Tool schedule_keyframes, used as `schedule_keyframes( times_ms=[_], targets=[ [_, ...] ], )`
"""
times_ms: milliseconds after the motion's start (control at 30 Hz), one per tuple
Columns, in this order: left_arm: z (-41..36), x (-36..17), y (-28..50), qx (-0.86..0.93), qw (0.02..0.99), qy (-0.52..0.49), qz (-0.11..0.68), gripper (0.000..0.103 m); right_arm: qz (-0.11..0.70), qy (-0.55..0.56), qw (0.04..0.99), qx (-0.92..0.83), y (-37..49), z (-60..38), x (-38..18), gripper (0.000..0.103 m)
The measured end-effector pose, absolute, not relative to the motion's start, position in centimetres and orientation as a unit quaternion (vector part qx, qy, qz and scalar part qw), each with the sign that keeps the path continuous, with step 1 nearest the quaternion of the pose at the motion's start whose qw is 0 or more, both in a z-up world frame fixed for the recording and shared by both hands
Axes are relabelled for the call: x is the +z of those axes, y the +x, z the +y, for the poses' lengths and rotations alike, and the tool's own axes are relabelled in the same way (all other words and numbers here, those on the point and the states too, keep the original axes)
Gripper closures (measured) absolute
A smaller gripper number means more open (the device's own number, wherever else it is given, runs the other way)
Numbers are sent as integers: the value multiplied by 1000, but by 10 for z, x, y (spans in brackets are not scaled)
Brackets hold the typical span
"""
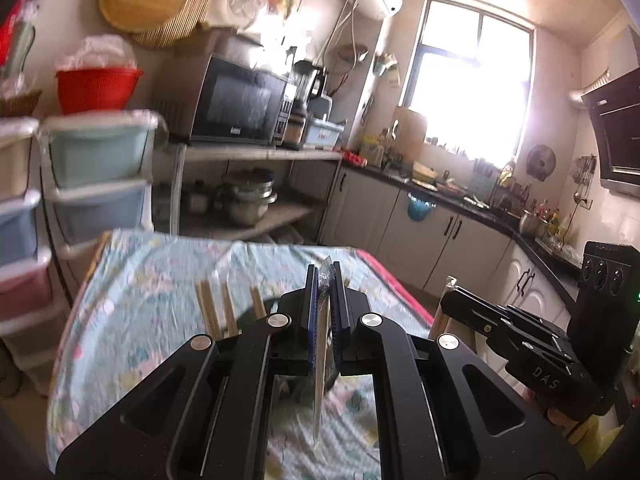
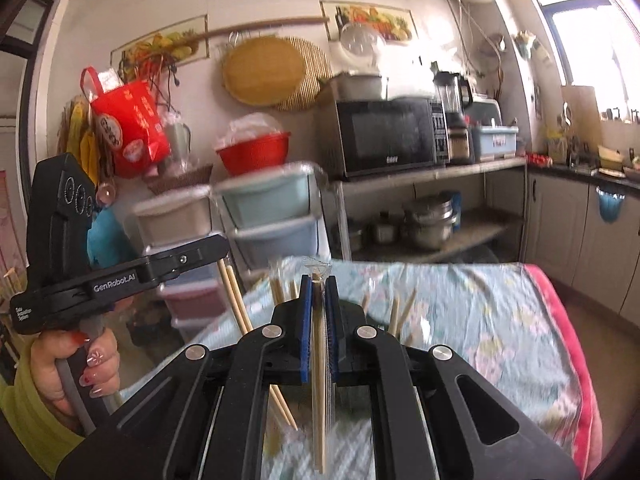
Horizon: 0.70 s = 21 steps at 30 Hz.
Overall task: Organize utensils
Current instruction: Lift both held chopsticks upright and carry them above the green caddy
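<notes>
My left gripper [image 1: 325, 276] is shut on a thin clear-wrapped packet [image 1: 320, 380] that hangs down between its blue pads. My right gripper [image 2: 318, 284] is shut on a pair of wooden chopsticks in a clear wrapper [image 2: 318, 380], held upright above the table. Several more wooden chopsticks [image 1: 224, 312] stand up behind the left gripper, over the floral tablecloth [image 1: 140, 300]. In the right wrist view more chopsticks [image 2: 396, 312] poke up by the cloth, and two [image 2: 240, 308] sit under the left gripper's body [image 2: 120, 280]. The right gripper's body [image 1: 520, 340] shows at the right of the left wrist view.
Stacked plastic drawers [image 1: 96, 176] stand left of the table, with a red basket [image 1: 98, 88] on top. A microwave [image 1: 240, 100] sits on a shelf with steel pots [image 1: 248, 200] below. Kitchen cabinets and a cluttered counter [image 1: 460, 200] run along the right.
</notes>
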State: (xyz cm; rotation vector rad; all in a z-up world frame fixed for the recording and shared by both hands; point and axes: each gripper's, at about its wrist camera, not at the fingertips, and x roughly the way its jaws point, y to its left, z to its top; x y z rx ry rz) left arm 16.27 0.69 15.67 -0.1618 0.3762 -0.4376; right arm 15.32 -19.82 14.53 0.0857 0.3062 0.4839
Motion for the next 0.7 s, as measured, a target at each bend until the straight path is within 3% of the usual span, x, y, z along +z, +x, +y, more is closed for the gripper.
schedule_keyframes(
  times_ms=[700],
  targets=[
    [5,204,194,-185,970,-89,131,100,23,36,978,205,189,-197,201,96]
  ],
)
